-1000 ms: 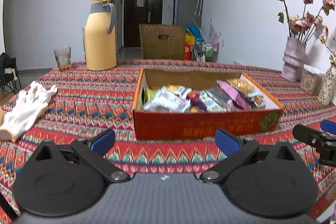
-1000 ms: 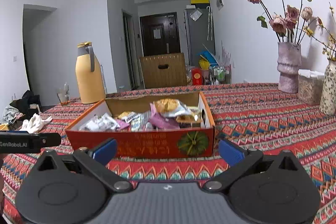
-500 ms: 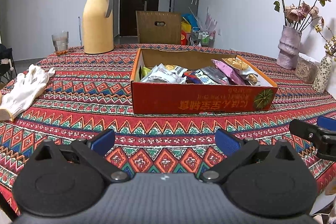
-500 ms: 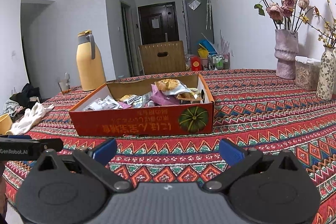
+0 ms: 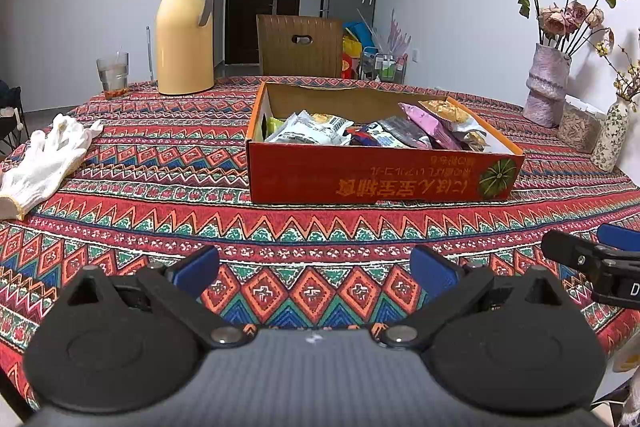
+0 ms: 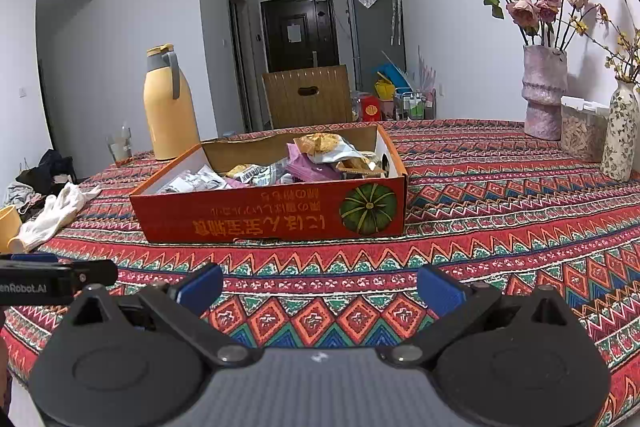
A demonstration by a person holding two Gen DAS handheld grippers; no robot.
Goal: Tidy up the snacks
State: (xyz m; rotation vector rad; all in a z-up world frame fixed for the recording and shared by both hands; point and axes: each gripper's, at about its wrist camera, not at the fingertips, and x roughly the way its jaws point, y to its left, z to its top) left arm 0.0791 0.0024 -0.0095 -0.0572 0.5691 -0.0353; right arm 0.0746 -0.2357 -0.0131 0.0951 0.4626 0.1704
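Observation:
A red cardboard box (image 5: pixel 384 177) (image 6: pixel 272 217) with a green pumpkin print stands on the patterned tablecloth, holding several snack packets (image 5: pixel 352 131) (image 6: pixel 320 159). My left gripper (image 5: pixel 316 271) hovers open over the cloth near the table's front edge, well short of the box, nothing between its blue fingertips. My right gripper (image 6: pixel 320 287) is also open and empty, in front of the box's pumpkin end. Each view catches the other gripper at its edge: the right gripper (image 5: pixel 596 259) at the right, the left gripper (image 6: pixel 52 279) at the left.
A yellow thermos jug (image 5: pixel 184 31) and a glass (image 5: pixel 113 75) stand at the back left. A white glove (image 5: pixel 48 159) lies at the left. Two vases with dried flowers (image 6: pixel 546 91) (image 6: pixel 620 131) and a clear container (image 6: pixel 580 135) stand at the right. A wooden chair (image 5: pixel 300 45) is behind the table.
Both grippers have pulled back from the box toward the table's front edge, so the box looks farther away and more cloth shows in front. Both stayed open.

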